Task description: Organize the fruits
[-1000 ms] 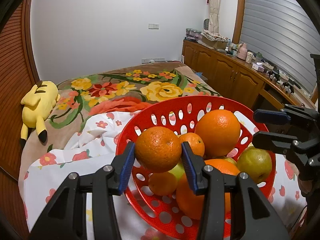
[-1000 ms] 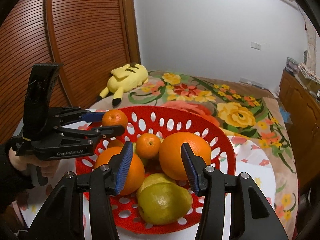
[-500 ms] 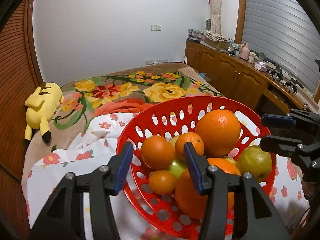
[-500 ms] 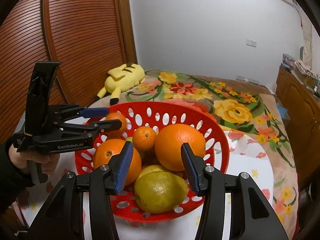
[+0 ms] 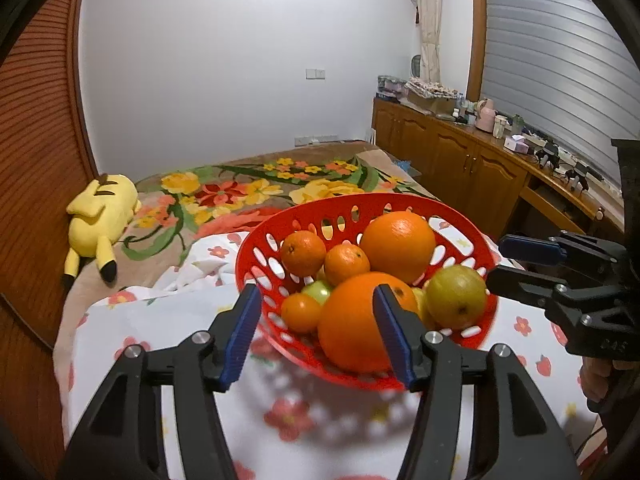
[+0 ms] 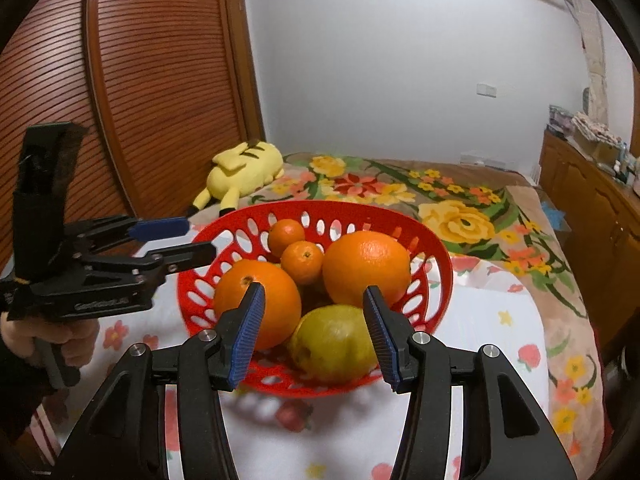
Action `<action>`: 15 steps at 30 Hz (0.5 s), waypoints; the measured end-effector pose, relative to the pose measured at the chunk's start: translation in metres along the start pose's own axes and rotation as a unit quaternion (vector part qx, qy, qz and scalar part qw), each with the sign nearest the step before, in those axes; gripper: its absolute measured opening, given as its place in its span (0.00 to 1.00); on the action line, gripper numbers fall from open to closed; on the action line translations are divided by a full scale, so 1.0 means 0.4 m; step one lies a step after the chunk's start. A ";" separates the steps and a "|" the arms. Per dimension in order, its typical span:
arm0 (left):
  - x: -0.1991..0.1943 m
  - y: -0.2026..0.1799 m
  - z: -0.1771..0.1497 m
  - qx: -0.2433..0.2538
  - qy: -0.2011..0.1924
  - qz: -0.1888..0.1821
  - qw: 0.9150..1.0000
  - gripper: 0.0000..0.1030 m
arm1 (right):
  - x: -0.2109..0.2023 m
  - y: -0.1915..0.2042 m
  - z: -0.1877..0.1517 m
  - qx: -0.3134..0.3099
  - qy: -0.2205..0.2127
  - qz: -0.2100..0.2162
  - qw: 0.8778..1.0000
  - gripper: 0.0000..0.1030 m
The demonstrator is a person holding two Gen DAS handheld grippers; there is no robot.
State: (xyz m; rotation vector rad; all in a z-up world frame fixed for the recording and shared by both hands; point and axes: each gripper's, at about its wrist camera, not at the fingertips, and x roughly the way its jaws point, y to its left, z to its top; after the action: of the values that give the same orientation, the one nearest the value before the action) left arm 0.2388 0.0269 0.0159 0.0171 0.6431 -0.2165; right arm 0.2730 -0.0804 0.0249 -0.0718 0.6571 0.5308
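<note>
- Basket (image 5: pixel 468 236) of fruit on flowered cloth (image 5: pixel 160 320), near its front edge; open cloth either side.
- Left gripper (image 5: pixel 316 330) fingers spread, empty, before the rim.
- Right gripper (image 6: pixel 312 332) fingers spread, empty.
- Gripper lettering blurred, unreadable.

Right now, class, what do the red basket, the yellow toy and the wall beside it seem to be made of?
Red basket: likely moulded plastic, glossy, with punched oval holes.
Yellow toy: soft plush fabric, matte and slightly slumped.
Wall beside it: reddish-brown, apparently wood, with fine horizontal slats and a faint sheen.
</note>
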 end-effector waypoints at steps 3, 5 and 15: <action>-0.050 -0.017 -0.025 0.002 -0.011 0.006 1.000 0.61 | -0.033 0.013 -0.022 0.005 -0.010 -0.006 1.000 0.54; -0.075 -0.028 -0.036 0.004 -0.019 0.012 1.000 0.63 | -0.055 0.024 -0.036 0.004 -0.017 -0.015 1.000 0.55; -0.217 -0.069 -0.070 0.010 -0.065 0.026 0.997 0.88 | -0.157 0.071 -0.085 0.008 -0.050 -0.031 0.998 0.64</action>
State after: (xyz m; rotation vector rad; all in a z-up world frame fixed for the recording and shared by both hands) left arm 0.1487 0.0192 0.0466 0.0380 0.5094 -0.1722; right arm 0.1981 -0.0916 0.0385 -0.0501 0.5605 0.4665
